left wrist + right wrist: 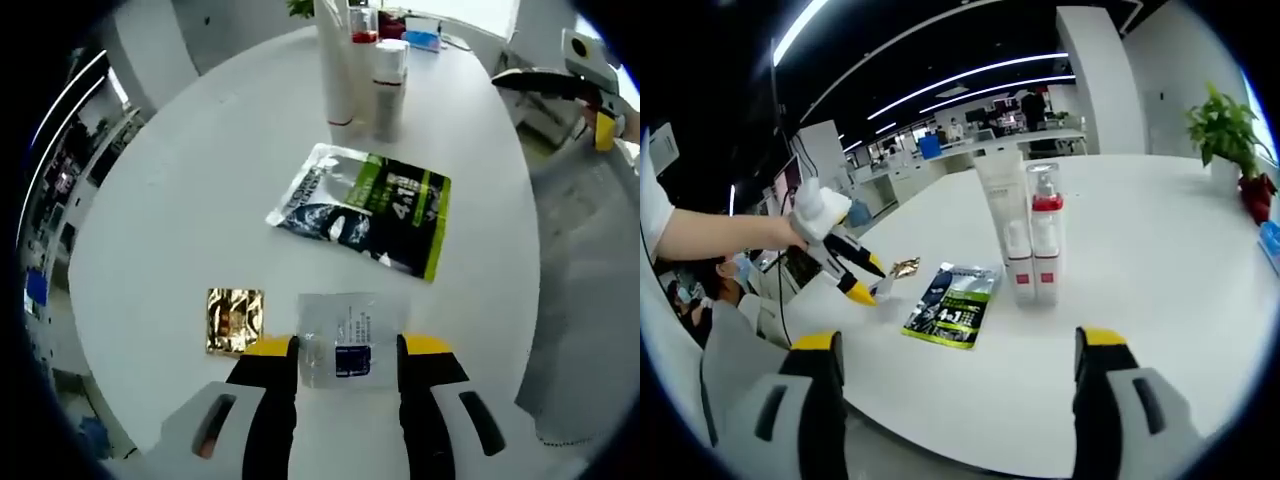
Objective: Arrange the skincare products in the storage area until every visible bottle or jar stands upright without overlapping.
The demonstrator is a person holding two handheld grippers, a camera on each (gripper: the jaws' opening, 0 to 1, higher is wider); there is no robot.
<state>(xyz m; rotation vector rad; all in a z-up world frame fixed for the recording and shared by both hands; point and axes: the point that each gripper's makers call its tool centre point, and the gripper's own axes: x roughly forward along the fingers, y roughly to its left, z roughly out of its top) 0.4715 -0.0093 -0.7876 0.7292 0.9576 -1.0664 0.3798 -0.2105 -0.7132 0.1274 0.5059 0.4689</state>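
A clear sachet with a blue label (342, 350) lies flat on the white round table (200, 180), between the yellow tips of my left gripper (347, 347), which is open around it. Left of it lies a gold foil sachet (235, 320); beyond it, a black and green sachet (365, 208). A tall white tube (335, 60) and a pump bottle with a red band (388, 85) stand upright together at the far side. My right gripper (960, 345) is open and holds nothing, hovering off the table edge facing the tube (1002, 215) and bottle (1045, 235). The left gripper (865, 280) shows by the gold sachet (905, 266).
A potted plant (1230, 135) and a blue box (420, 38) sit at the table's far edge. The green sachet (955, 305) lies in mid-table. A person's arm reaches in on the left of the right gripper view. Office desks stand behind.
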